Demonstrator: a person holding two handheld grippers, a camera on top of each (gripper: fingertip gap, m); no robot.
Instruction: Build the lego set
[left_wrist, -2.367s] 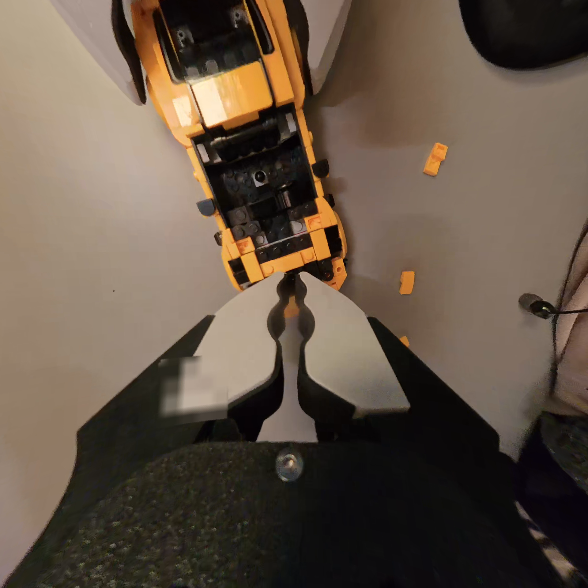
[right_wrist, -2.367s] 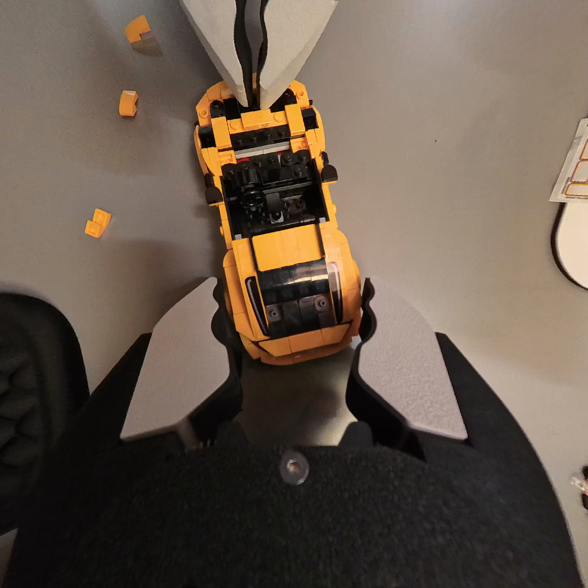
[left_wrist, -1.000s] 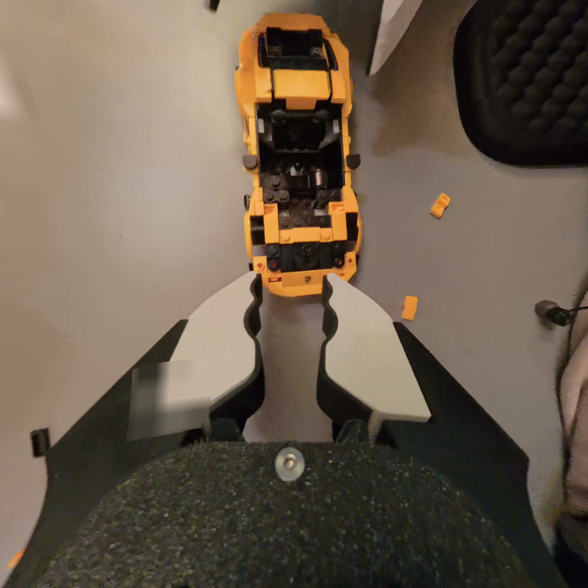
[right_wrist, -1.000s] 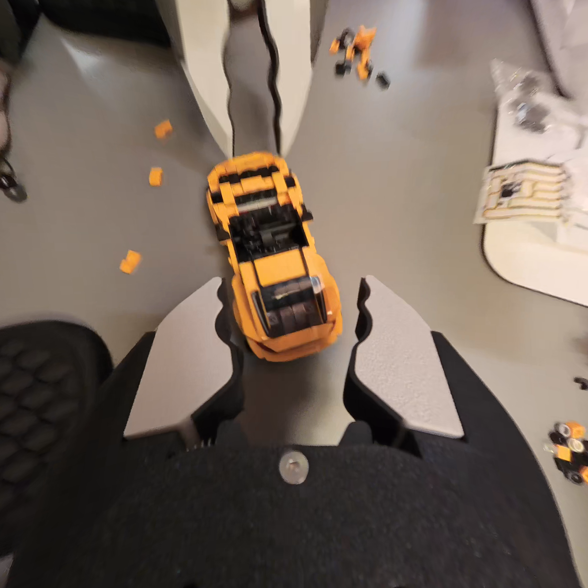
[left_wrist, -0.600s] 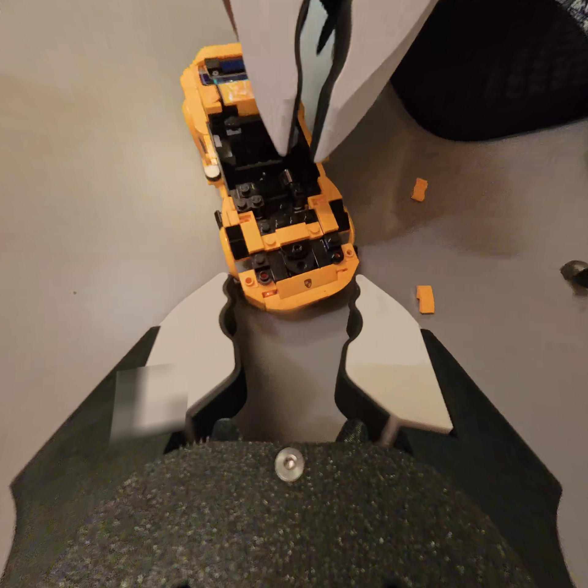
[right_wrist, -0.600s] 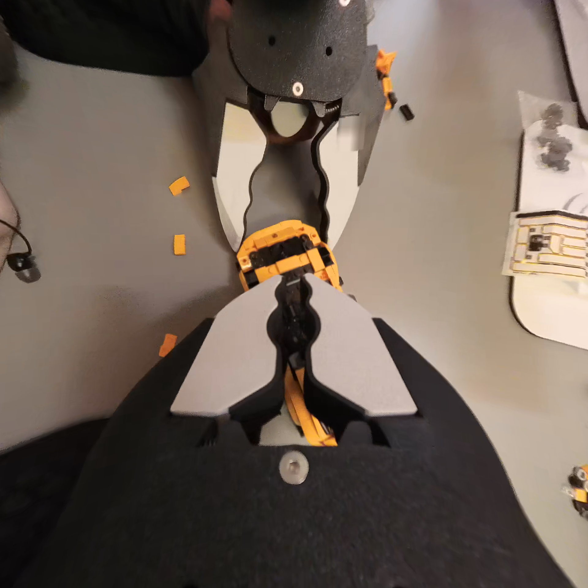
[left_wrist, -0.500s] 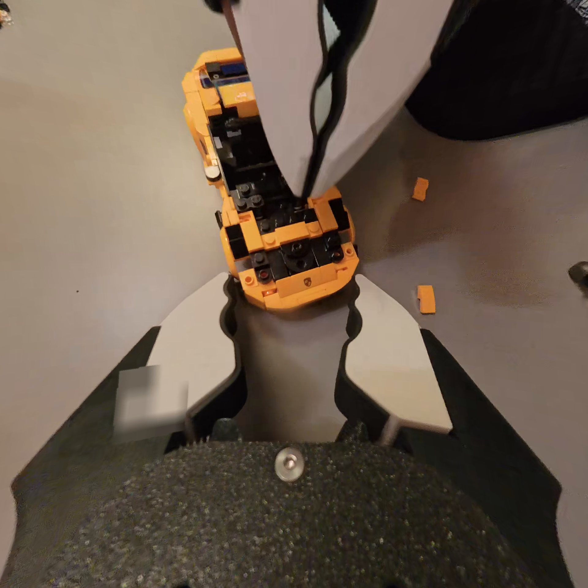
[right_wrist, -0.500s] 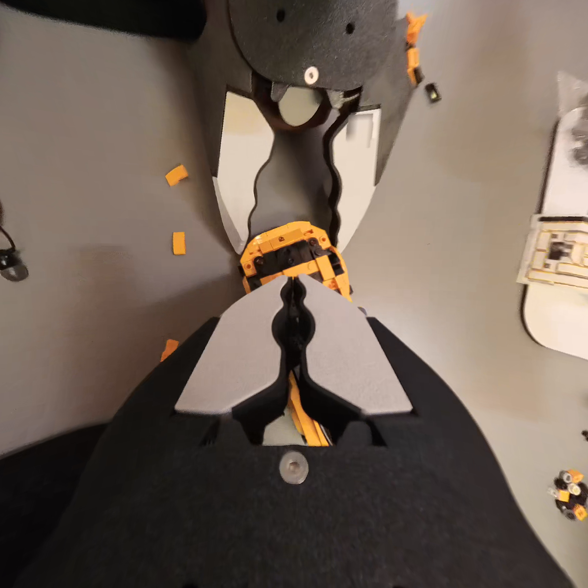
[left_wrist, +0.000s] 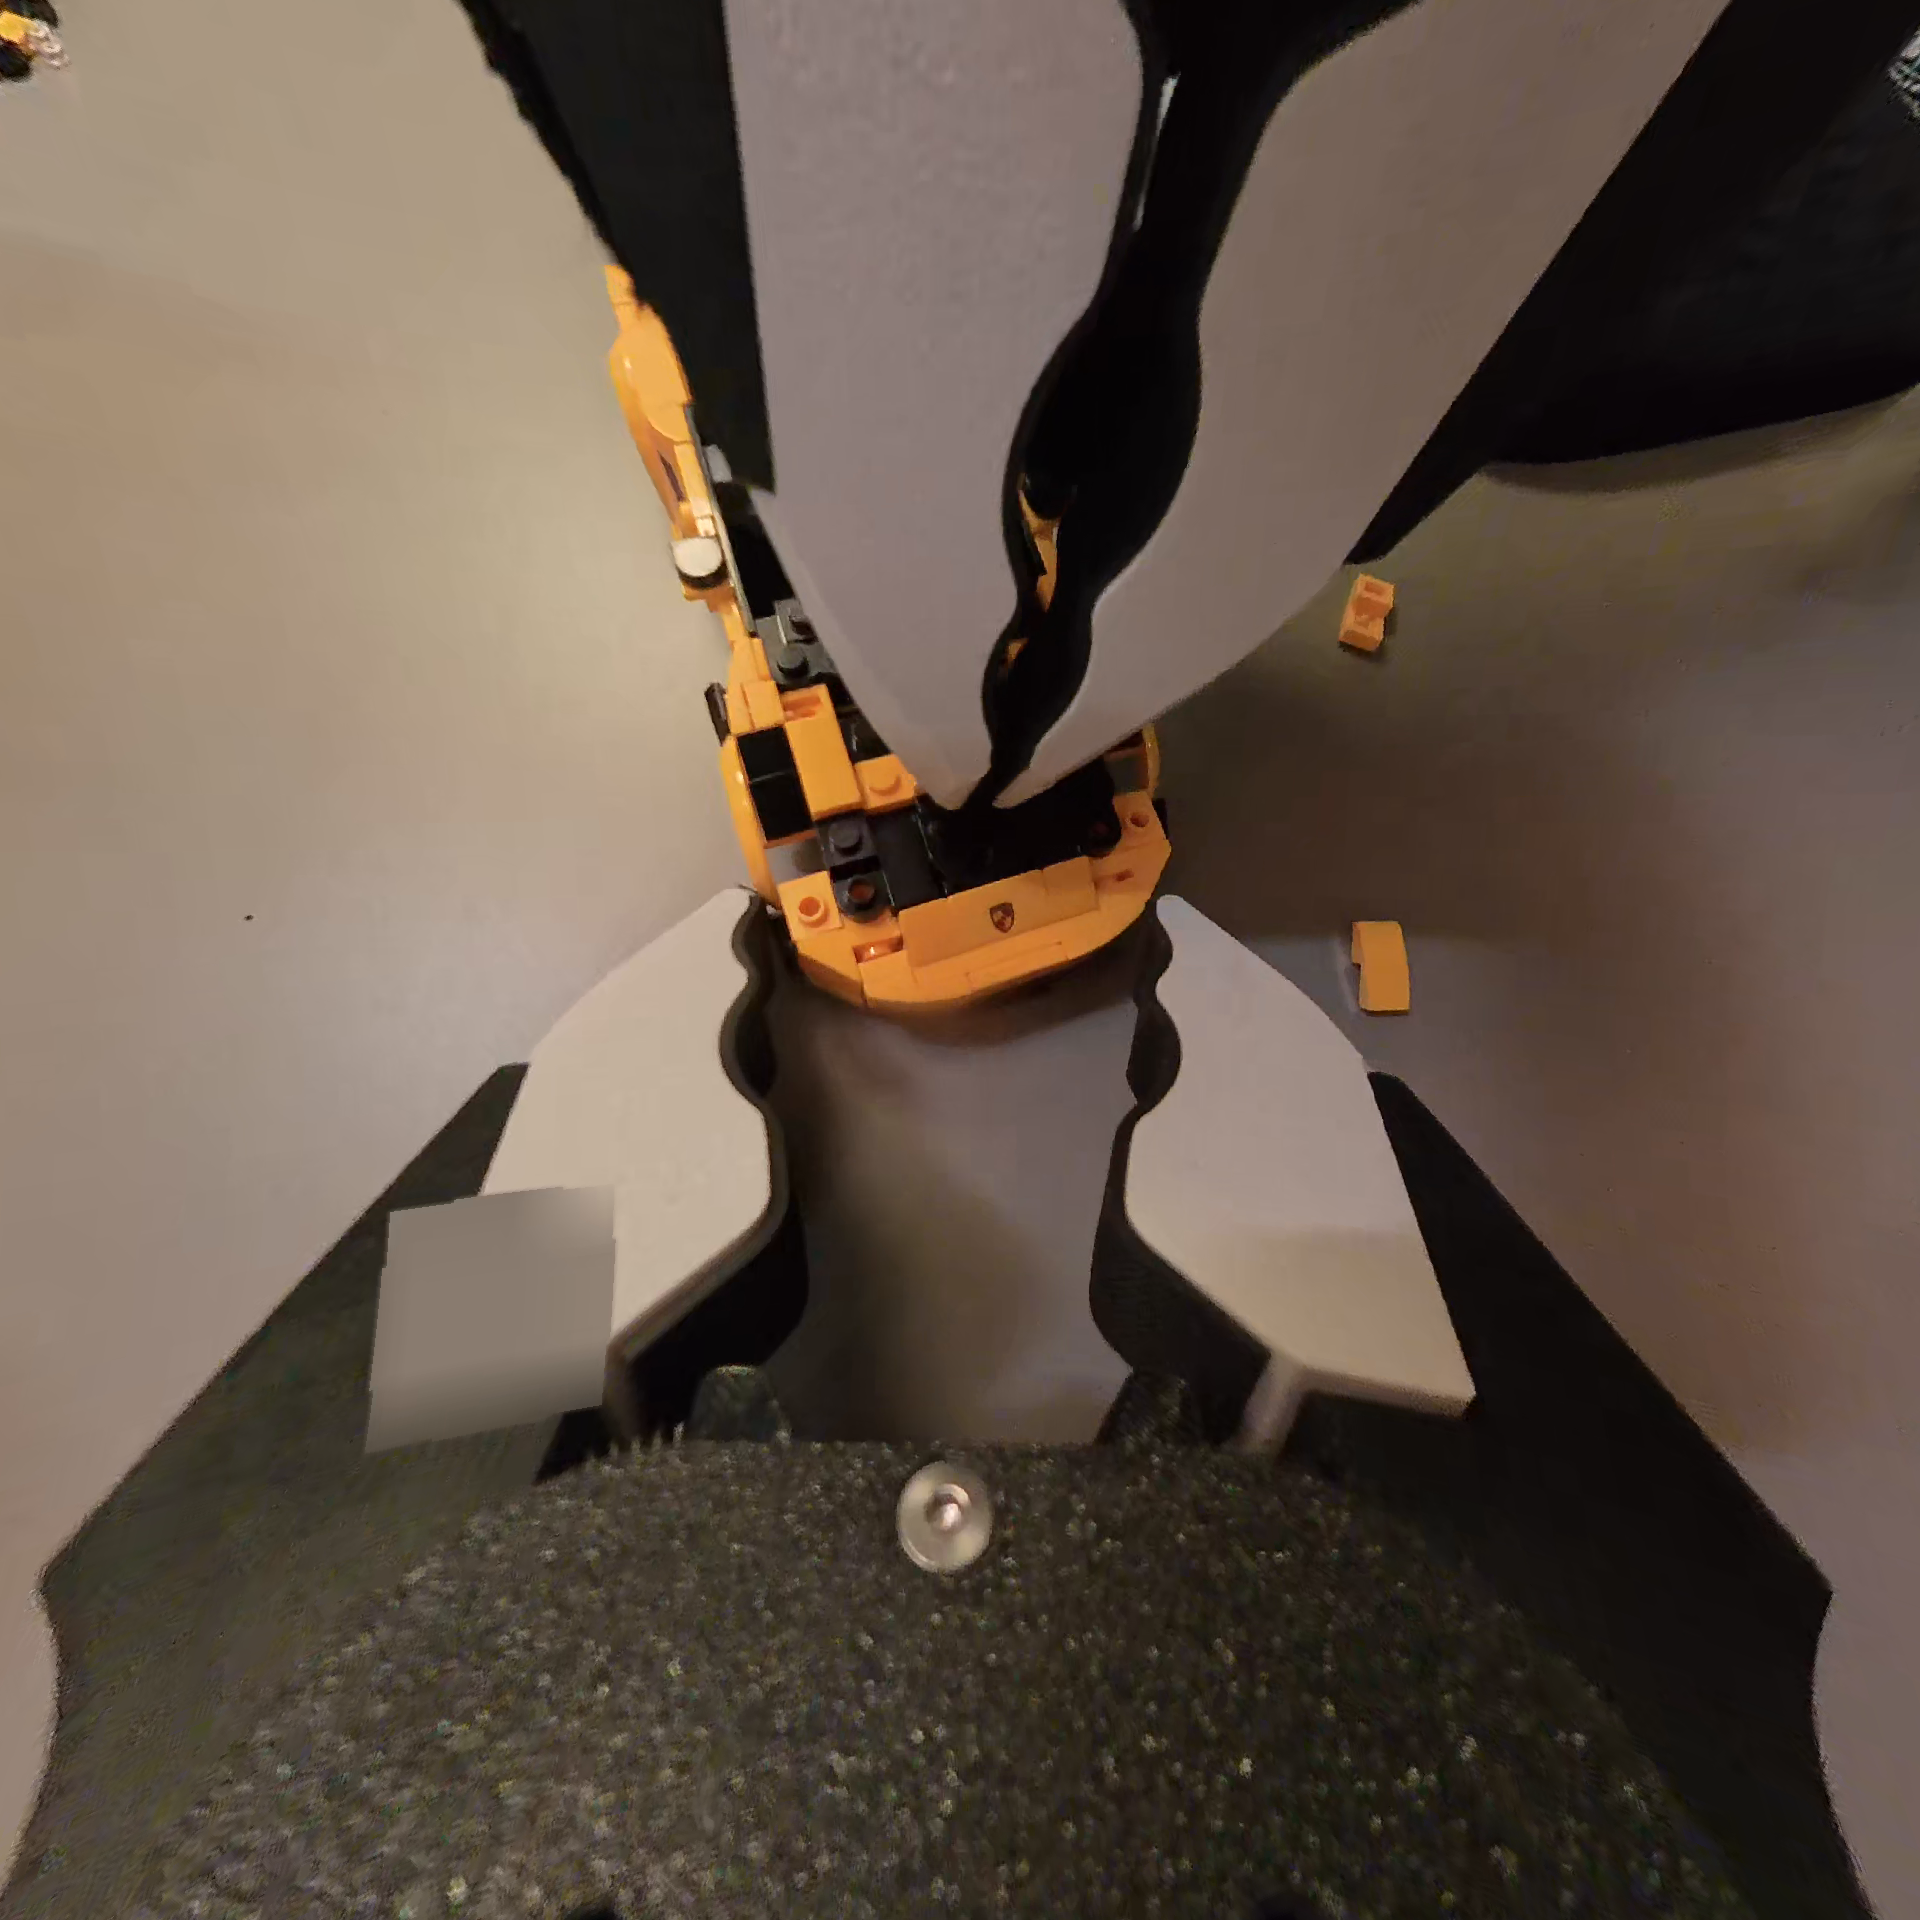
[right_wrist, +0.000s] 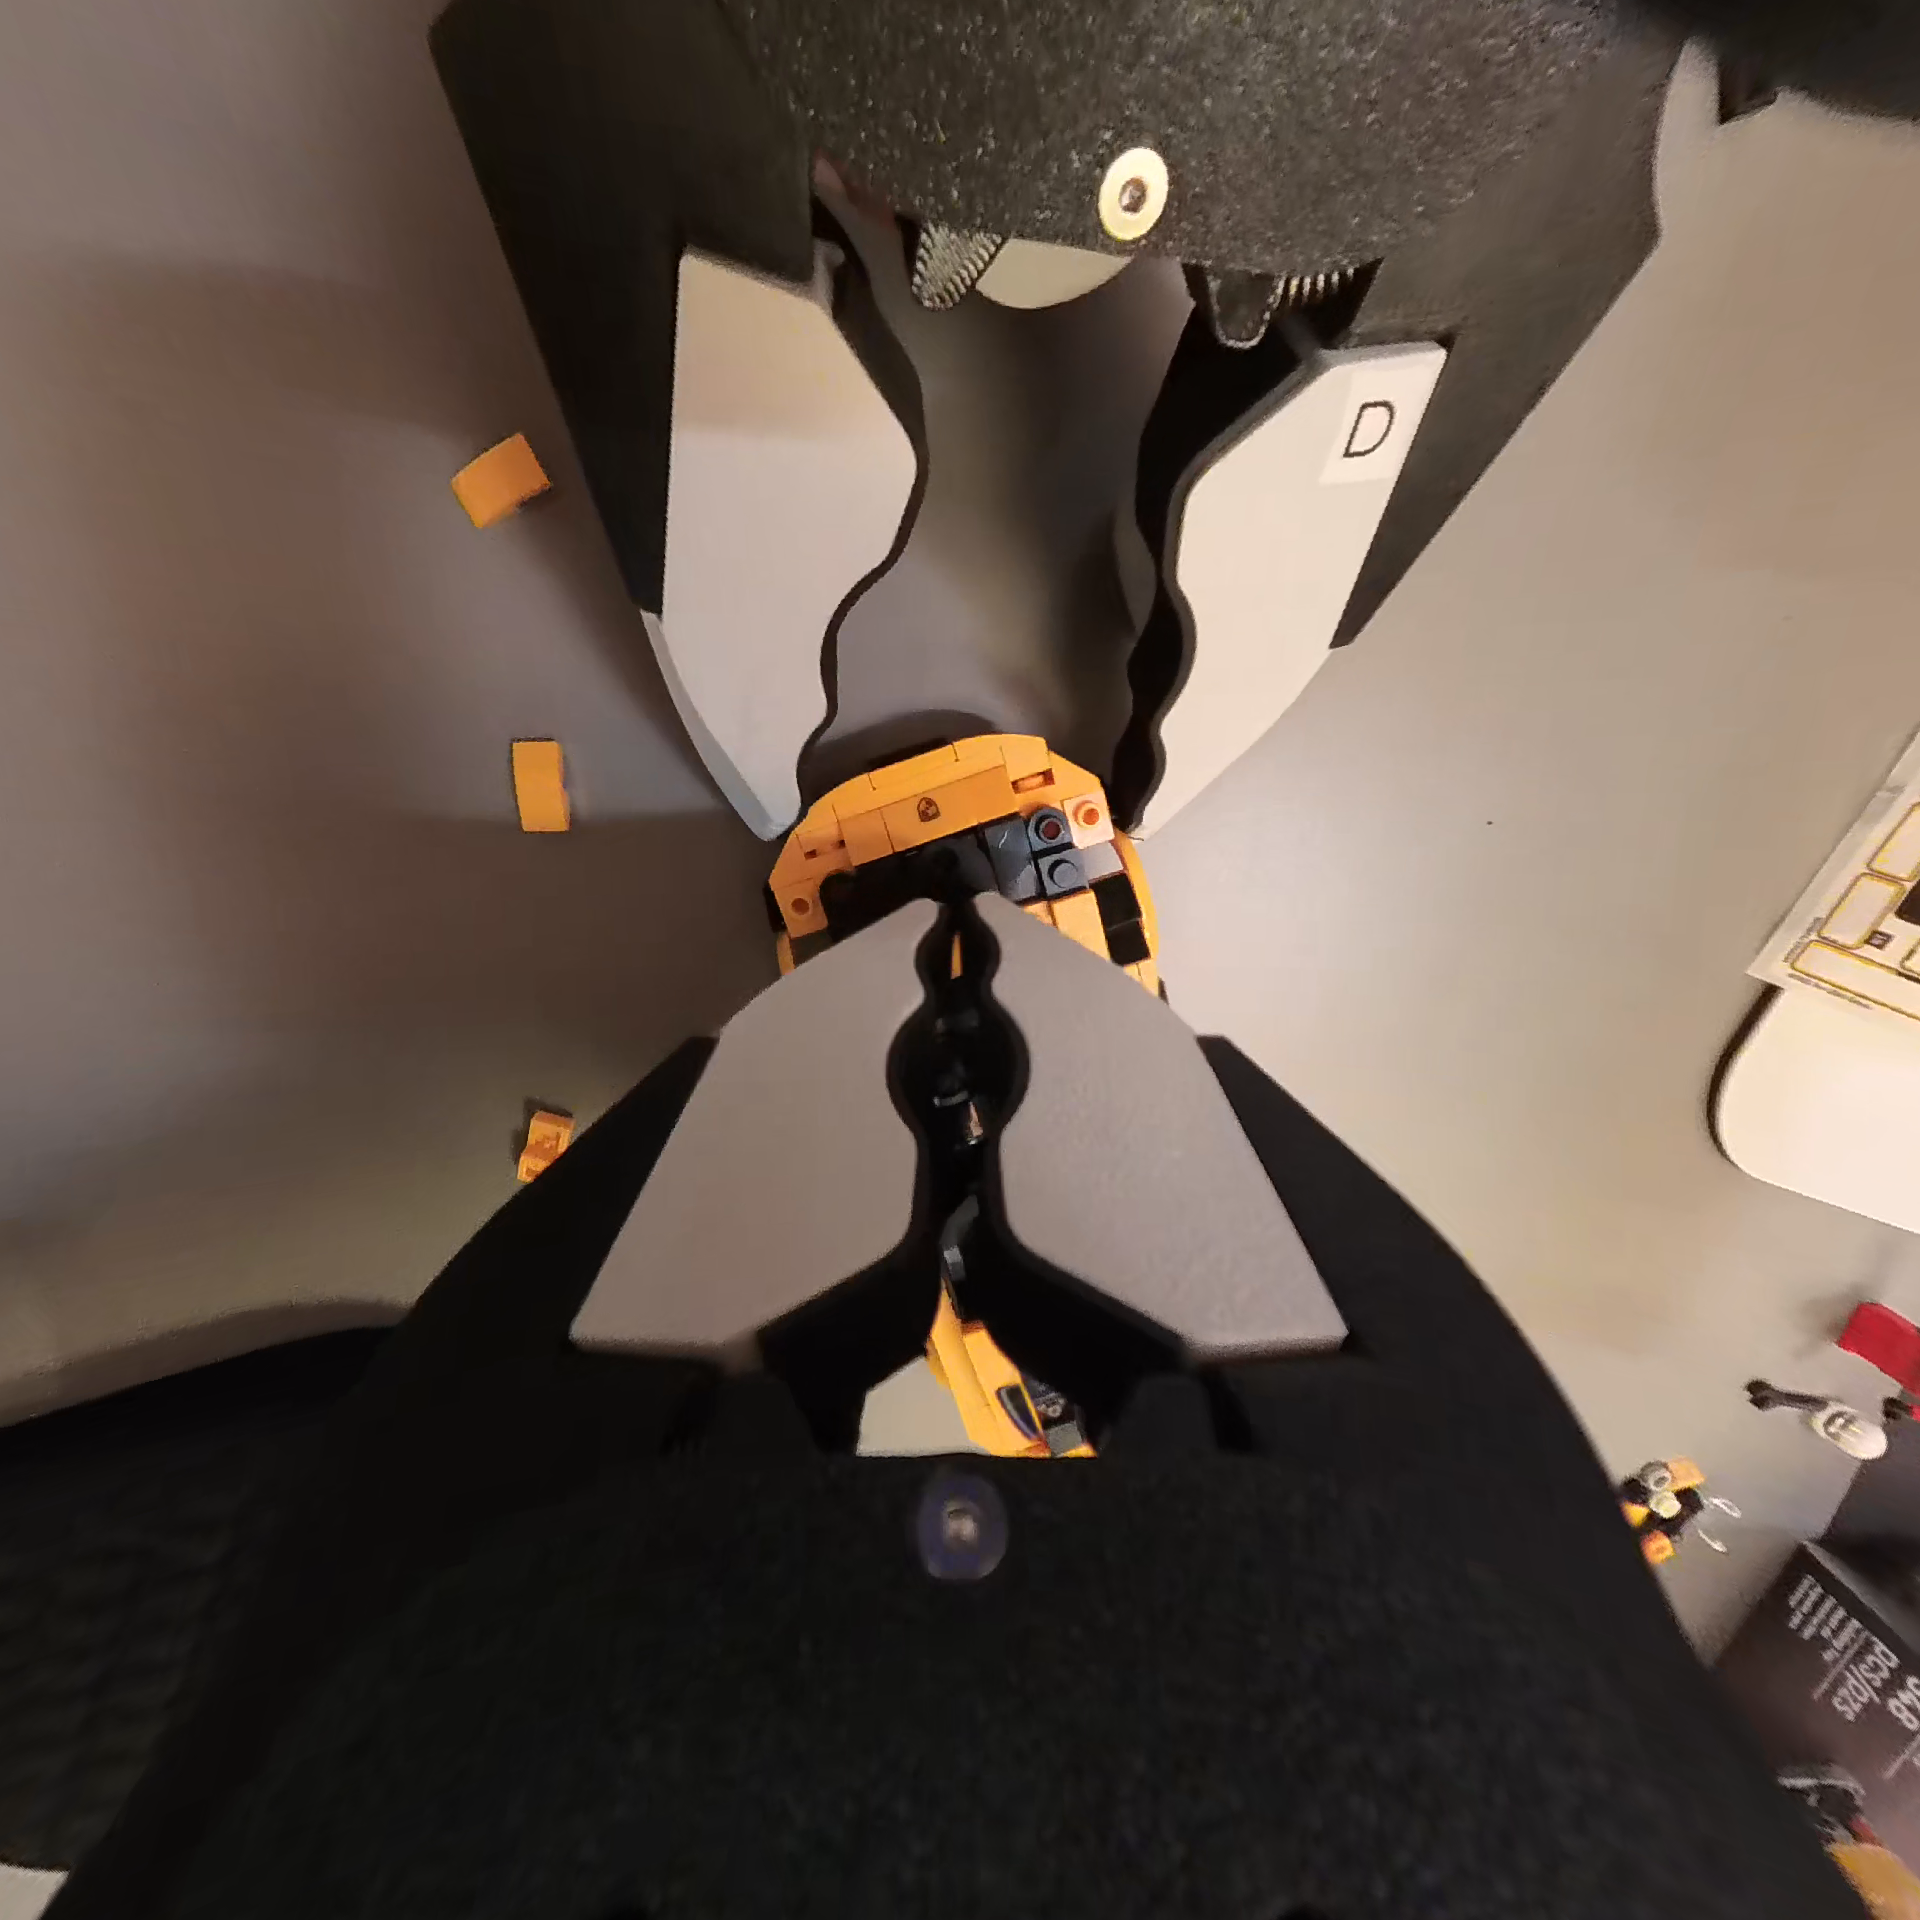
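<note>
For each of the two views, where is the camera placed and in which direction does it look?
Left wrist view: sits on the left gripper, open, looking along its fingers at the orange car; the right gripper reaches in opposite.
Right wrist view: sits on the right gripper, shut, looking down at the car.
Shared: car, both grippers, loose orange pieces.

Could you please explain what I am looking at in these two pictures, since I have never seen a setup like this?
A person holds two handheld grippers, each with a camera looking along its two grey fingers. In the left wrist view, the left gripper is open, its fingers either side of one end of an orange lego car on a grey table. The right gripper, seen from its own camera, is closed, its tips pressed down among the car's black studs; whether it holds a piece is hidden. Loose orange bricks lie beside the car, and an instruction sheet sits at the edge.
</note>
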